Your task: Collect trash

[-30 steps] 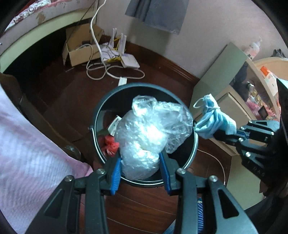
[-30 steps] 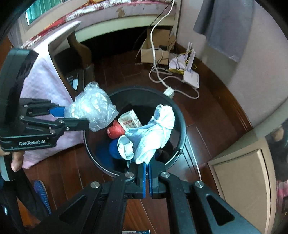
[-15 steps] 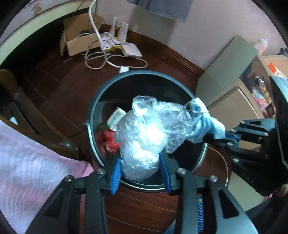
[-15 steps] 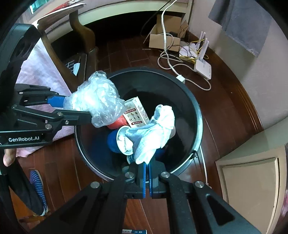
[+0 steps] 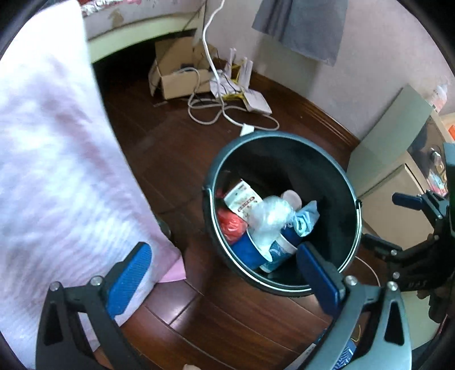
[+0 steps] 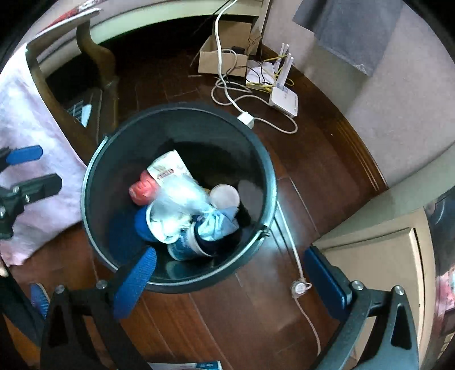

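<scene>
Two grippers, both spread wide and holding nothing. Left gripper (image 5: 224,276) poised above the near rim of a round black trash bucket (image 5: 338,170), blue ribbed pads far apart, one over a pale pink cloth (image 5: 57,159), the other over the bucket's edge. Right gripper (image 6: 230,273) likewise gaping, its left pad at the bucket (image 6: 256,148) rim, its right pad out over dark polished plank floor (image 6: 241,321). Both angled downward, looking into the bucket from above; right gripper also visible at the right edge of the left view, left gripper at the left edge of the right view.

Inside the bucket, a loose heap: crumpled clear plastic bag (image 5: 270,216), glossy and wrinkled, lying on top; soft light-blue face mask (image 5: 305,220) bunched just beside it; printed white carton (image 5: 241,199) tilted against the wall; scrunched red wrapper (image 5: 230,224) below that; blue-and-white paper cup (image 5: 277,252) on its side nearest the camera. Thin metal hoop and wire handle around the bucket mouth.

Farther back, an open cardboard box (image 5: 176,82), coiled white cable (image 5: 216,113), white router (image 6: 284,99) with upright antennas, grey fabric (image 5: 304,25) hanging on the wall, beige cabinet (image 6: 375,256) on the right.
</scene>
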Available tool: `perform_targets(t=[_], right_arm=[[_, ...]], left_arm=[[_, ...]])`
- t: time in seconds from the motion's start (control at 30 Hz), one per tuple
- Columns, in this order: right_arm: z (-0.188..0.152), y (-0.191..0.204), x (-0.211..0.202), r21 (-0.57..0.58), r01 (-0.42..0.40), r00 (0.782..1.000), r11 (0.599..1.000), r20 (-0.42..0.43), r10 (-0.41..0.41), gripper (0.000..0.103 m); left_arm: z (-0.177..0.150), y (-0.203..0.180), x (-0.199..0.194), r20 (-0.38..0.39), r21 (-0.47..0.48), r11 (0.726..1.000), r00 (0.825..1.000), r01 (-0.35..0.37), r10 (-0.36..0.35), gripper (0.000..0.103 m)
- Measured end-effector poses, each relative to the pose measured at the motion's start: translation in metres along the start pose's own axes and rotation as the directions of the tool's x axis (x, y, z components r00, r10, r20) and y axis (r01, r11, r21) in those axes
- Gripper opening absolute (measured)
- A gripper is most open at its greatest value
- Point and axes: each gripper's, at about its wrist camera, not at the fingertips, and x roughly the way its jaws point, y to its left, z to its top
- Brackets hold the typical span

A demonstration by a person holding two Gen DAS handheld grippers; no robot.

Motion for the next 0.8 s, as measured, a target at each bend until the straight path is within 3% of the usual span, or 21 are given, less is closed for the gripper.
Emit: perform_targets(t=[0.27, 0.57, 0.8], right_arm=[[0.006, 0.013, -0.025, 0.03, -0.019, 0.999, 0.999, 0.038, 0.017, 0.103], [0.01, 0.035, -0.085, 0.063, -0.051, 0.989, 0.997, 0.142, 0.041, 0.103], [0.015, 0.053, -0.126, 0.061, -0.052, 0.978, 0.997, 0.206, 0.038, 0.103]], left_arm=[[0.001, 0.004, -0.032, 0.058, -0.005, 0.998, 0.997, -0.055, 0.056, 0.102], [-0.006, 0.012, -0.081, 0.119, -0.009, 0.993, 0.986, -0.116, 0.117, 0.102], [-0.011, 0.019, -0.118, 0.17, -0.032, 0.985, 0.97, -0.17, 0.173, 0.102]])
